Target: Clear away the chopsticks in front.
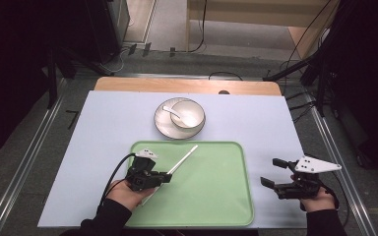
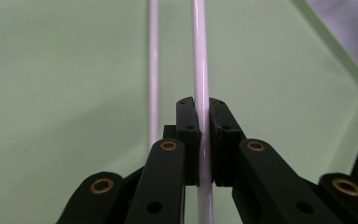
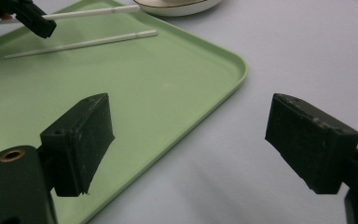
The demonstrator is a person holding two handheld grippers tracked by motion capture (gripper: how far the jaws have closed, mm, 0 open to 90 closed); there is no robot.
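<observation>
Left hand (image 1: 123,194) enters at the near edge of the tray (image 1: 216,196), holding the left gripper (image 1: 168,175) over the tray's near-left part. Jaws nearly closed, clamped on one white chopstick (image 2: 200,70); in the left gripper view the stick runs straight up between the two pads and on past them, lifted off the tray floor. Second chopstick (image 2: 154,70) lies flat on the tray just beside the held one, roughly parallel, not touched by the jaws. In the right gripper view the held stick sits above the lying stick (image 3: 81,44), the two apart.

Tray: pale green, rounded corners, raised rim, resting on a light sheet (image 1: 103,128) that covers the table.

Right hand (image 1: 317,196) is off the tray, beyond its right edge, over the bare sheet. Right gripper (image 1: 270,172) has its jaws wide apart, nothing between them; the right gripper view shows one pad over the tray's corner and the other over the sheet.

Beyond the tray's far edge, near its middle: a round plate (image 1: 165,125) with a white bowl (image 1: 189,118) on it, set toward the plate's right. A white spoon (image 1: 173,112) lies with its bowl end inside the bowl and its handle toward the plate's left. Plate rim is just beside the tray's far rim; whether they touch, cannot tell
</observation>
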